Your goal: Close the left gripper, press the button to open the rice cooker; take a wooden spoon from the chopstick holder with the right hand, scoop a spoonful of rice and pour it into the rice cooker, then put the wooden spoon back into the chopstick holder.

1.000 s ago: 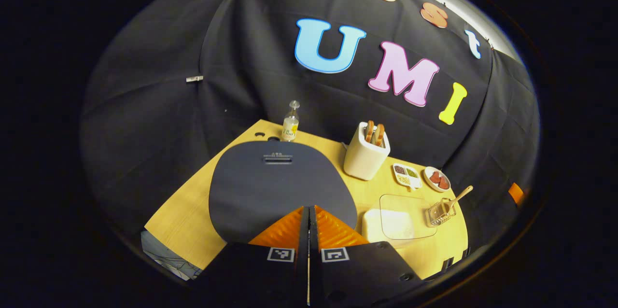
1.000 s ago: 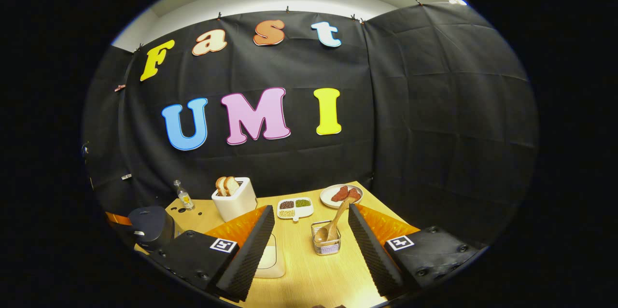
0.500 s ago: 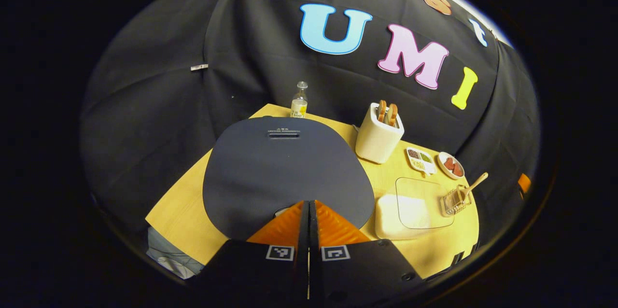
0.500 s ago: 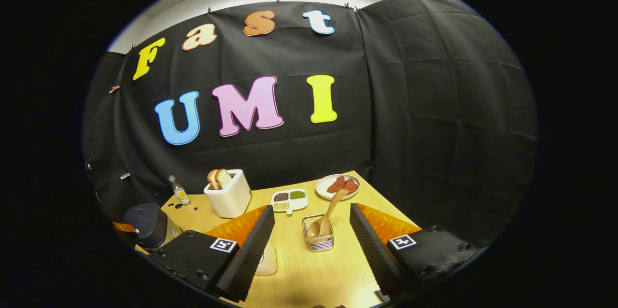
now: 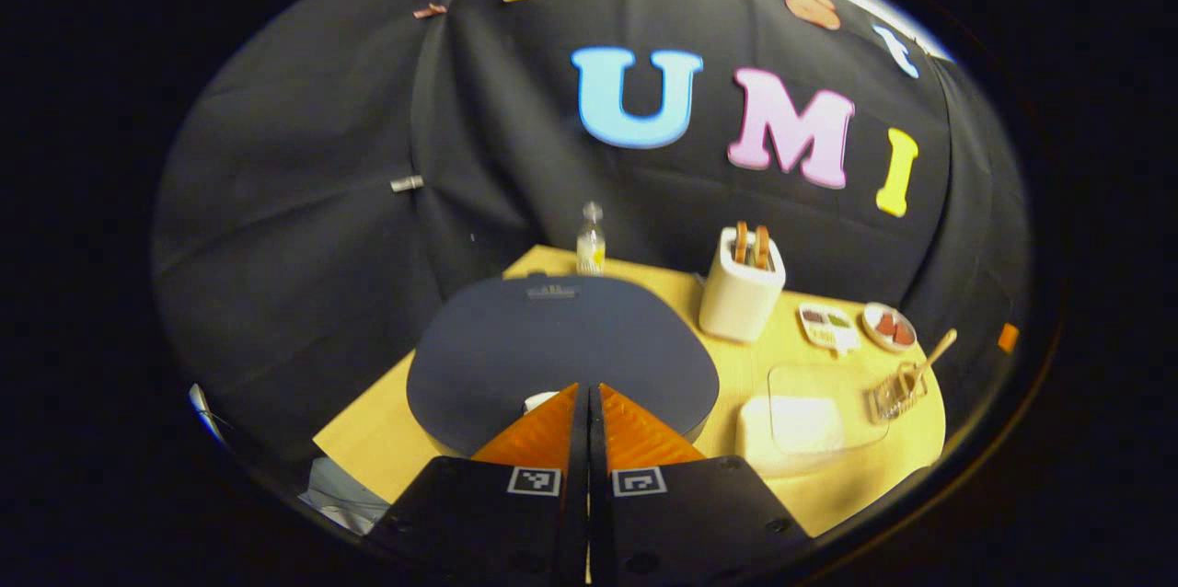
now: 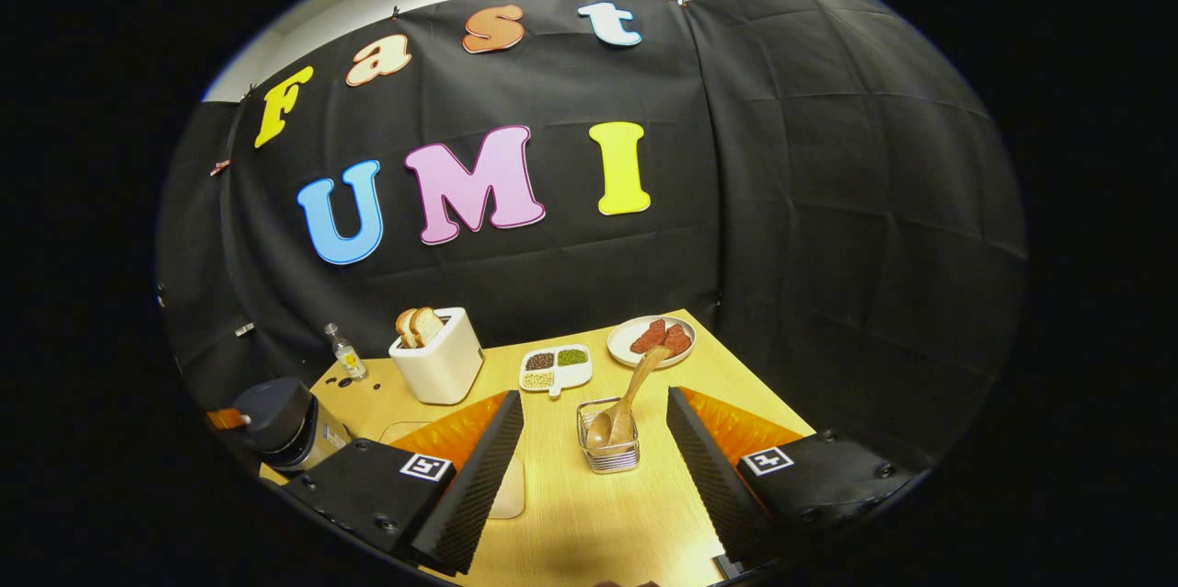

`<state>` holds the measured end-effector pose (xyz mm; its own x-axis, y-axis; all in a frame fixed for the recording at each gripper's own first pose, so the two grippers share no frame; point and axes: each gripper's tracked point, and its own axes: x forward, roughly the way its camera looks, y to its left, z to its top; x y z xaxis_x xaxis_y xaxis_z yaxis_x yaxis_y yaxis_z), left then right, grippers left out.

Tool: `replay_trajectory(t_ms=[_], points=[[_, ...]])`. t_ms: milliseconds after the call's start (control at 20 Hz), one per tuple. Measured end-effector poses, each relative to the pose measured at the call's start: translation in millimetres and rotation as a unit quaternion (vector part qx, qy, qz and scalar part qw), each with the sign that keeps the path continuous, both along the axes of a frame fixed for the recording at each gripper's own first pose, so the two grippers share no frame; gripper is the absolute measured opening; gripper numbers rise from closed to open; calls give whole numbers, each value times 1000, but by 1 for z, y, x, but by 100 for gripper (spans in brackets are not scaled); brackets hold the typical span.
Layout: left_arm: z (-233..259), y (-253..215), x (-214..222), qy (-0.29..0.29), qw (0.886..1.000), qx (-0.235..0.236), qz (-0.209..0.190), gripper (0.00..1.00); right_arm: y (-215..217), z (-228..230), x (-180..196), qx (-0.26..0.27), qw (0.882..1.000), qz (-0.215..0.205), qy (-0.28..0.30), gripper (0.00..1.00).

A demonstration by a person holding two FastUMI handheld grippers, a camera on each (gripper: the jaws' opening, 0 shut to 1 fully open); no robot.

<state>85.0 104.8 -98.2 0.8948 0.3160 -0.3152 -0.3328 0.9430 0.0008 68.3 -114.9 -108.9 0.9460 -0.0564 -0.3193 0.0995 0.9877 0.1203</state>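
Jaws together above rice cooker (image 5: 561, 357) lid

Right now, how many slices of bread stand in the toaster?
2: both slices stand side by side in the top of the white toaster, at the table's far side. Nothing seems to hide more.

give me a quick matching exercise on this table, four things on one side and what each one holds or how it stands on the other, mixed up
Things:
1. toaster
2. wire holder
3. round plate
4. rice cooker

States:
A. lid down
B. red pieces lying on it
C. bread slices standing in its slots
D. wooden spoon leaning in it

Pairs: 1-C, 2-D, 3-B, 4-A
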Motion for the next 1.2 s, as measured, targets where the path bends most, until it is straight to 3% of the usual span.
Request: replay_trajectory(t_ms=[150, 300, 400, 500, 700, 950, 1200], points=[[57, 0, -4, -80, 996, 12, 31, 7, -12, -2, 12, 3, 1000, -5, -1, 98], [72, -14, -10, -101, 994, 12, 42, 7, -21, -9, 26, 8, 1000, 1, 2, 98], [69, -25, -15, -96, 994, 16, 41, 16, -28, -17, 37, 12, 1000, 5, 6, 98], [66, -40, -20, -94, 995, 10, 40, 30, -38, -32, 49, 18, 1000, 5, 17, 98], [57, -74, -28, -90, 995, 20, 39, 98, -51, -67, 74, 41, 998, 7, 52, 99], [36, -109, -30, -64, 997, 30, 41, 95, -52, -117, 108, 80, 991, 12, 102, 98], [0, -138, -33, -19, 999, 11, 48, 96, -49, -149, 148, 112, 986, 2, 122, 99]])
